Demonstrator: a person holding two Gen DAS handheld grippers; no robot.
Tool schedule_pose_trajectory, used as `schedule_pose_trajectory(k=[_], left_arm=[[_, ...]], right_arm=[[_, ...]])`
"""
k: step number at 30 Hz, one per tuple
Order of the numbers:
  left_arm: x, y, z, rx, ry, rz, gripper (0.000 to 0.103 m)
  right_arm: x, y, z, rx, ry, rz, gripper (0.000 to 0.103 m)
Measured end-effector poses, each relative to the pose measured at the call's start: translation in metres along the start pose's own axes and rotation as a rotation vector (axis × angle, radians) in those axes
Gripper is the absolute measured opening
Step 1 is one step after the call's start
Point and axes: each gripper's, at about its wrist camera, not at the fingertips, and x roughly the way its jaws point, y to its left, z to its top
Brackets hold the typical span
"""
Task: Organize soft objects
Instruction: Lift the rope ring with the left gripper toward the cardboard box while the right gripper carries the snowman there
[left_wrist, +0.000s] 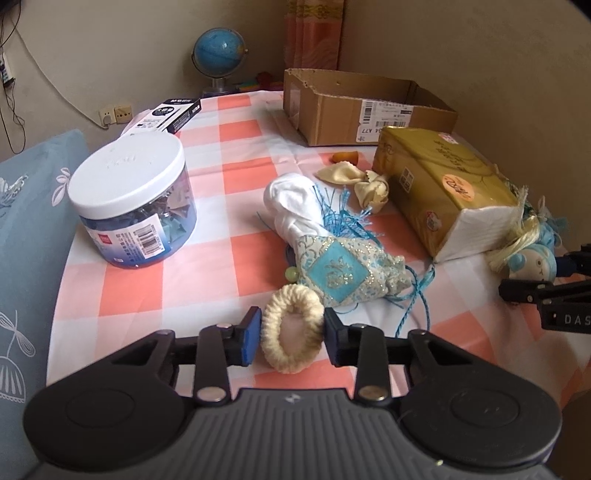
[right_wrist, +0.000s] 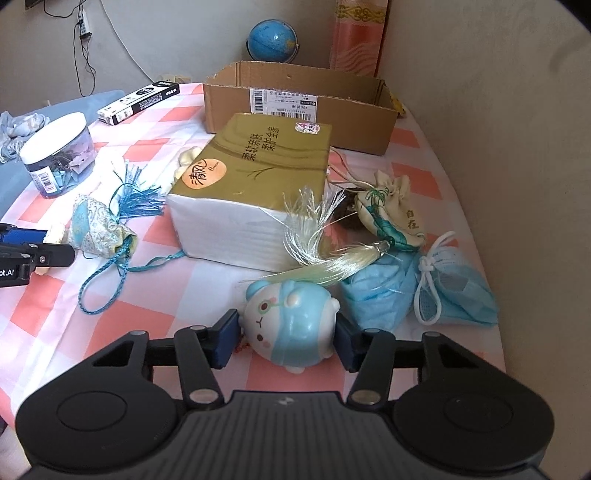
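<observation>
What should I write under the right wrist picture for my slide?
Right gripper closing around a blue toy beside the tissue pack.

Your right gripper (right_wrist: 289, 341) closed its pads on the blue-and-white squishy toy (right_wrist: 290, 325) on the checked tablecloth (right_wrist: 155, 314), with the tissue pack (right_wrist: 251, 184) behind and crumpled face masks (right_wrist: 417, 291) just beside.
</observation>
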Motion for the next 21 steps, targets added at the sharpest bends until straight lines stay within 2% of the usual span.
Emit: schedule_pose_trajectory(k=[13,21], left_arm=[[-0.045,-0.020,0.004,0.100,-0.004,-0.006,0.033],[-0.061,-0.036,0.024,0.149,-0.038,-0.016,0.033]], right_arm=[[-0.037,0.005,0.003,-0.012,-0.031,0.012,0.058],[-0.069,0.004,0.013,-0.020,-0.108,0.039,0.058]])
